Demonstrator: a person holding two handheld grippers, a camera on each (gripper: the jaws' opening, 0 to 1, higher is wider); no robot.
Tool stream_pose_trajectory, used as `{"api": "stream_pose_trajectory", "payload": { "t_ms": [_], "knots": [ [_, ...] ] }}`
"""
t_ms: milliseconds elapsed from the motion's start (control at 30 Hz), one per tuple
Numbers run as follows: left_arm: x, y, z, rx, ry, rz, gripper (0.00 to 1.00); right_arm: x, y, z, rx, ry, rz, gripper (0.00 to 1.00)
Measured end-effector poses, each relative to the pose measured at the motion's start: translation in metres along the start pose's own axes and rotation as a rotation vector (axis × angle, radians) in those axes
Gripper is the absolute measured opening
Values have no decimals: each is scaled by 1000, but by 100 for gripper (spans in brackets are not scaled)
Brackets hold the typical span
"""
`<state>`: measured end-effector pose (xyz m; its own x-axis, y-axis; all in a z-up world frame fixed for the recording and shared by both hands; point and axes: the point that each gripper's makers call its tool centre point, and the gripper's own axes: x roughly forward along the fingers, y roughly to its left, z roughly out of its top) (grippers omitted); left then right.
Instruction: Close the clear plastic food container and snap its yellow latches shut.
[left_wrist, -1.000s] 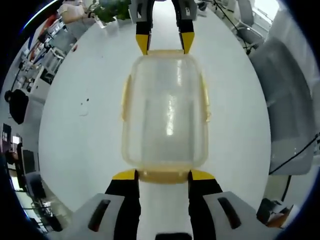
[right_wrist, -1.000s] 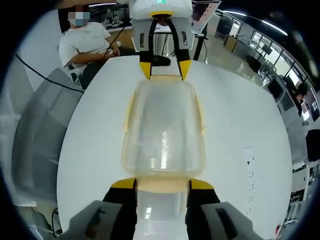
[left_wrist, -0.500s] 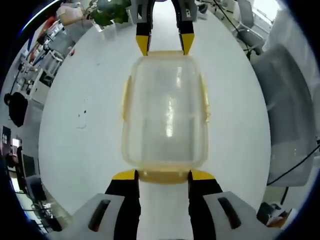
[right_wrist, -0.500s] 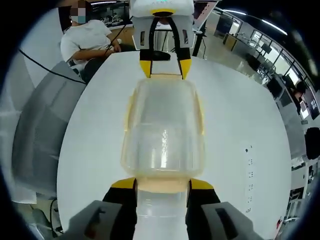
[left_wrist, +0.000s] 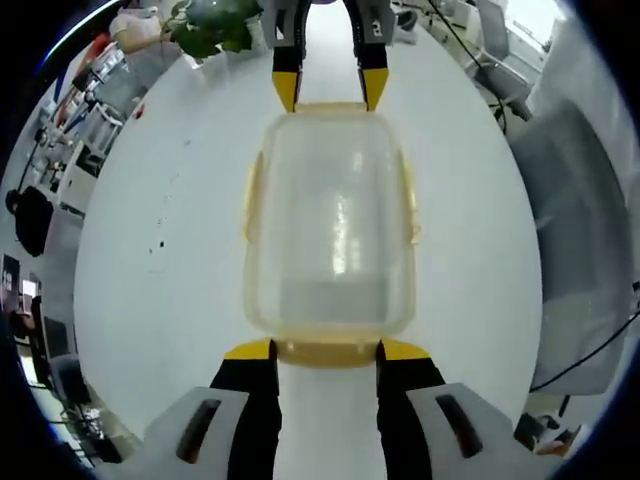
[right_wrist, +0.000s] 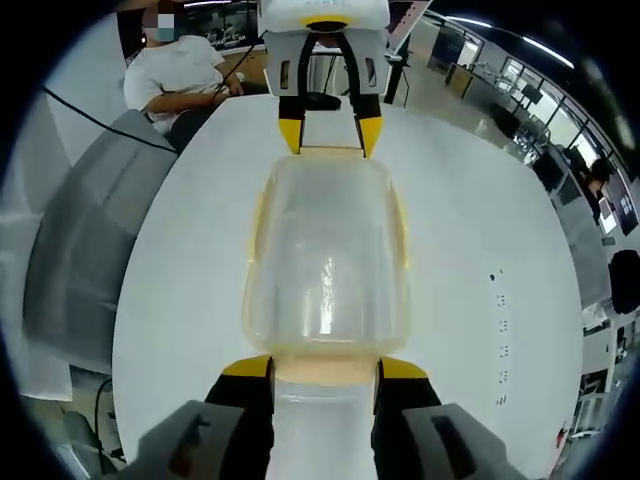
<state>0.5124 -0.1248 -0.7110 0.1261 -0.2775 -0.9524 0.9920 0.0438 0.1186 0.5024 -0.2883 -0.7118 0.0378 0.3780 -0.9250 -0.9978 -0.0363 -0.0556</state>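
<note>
Container held between two opposed grippers
Left gripper (left_wrist: 325, 349) and right gripper (right_wrist: 324, 368), jaws spread, straddle opposite end latches of the closed container (left_wrist: 330, 222) over the white table (left_wrist: 150, 250).

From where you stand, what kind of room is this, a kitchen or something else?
Probably an open office or lab, not a kitchen. The container sits on a big white table, with desks and screens behind, a seated person, and a potted plant.

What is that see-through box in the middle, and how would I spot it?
Look to the white round table. At its middle sits the clear plastic container, between the two hand-held grippers' yellow-tipped jaws at its short ends. Its yellow latches along the edges set it apart.
</note>
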Motion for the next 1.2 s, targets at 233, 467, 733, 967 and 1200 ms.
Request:
{"api": "stream_pose_trajectory", "payload": {
  "t_ms": [233,467,733,967,1200],
  "knots": [
    [6,0,11,1,-6,-3,34,-1,0,-11,6,6,3,35],
    [12,1,20,1,-13,-6,34,-1,-1,-23,11,13,6,35],
    [21,-4,29,0,-23,-14,34,-2,3,-35,12,27,14,35],
    [24,-2,30,1,-21,-4,34,0,0,-38,5,32,4,36],
    [26,-4,29,-5,-22,-8,34,3,1,-39,6,35,12,36]
  ]
}}
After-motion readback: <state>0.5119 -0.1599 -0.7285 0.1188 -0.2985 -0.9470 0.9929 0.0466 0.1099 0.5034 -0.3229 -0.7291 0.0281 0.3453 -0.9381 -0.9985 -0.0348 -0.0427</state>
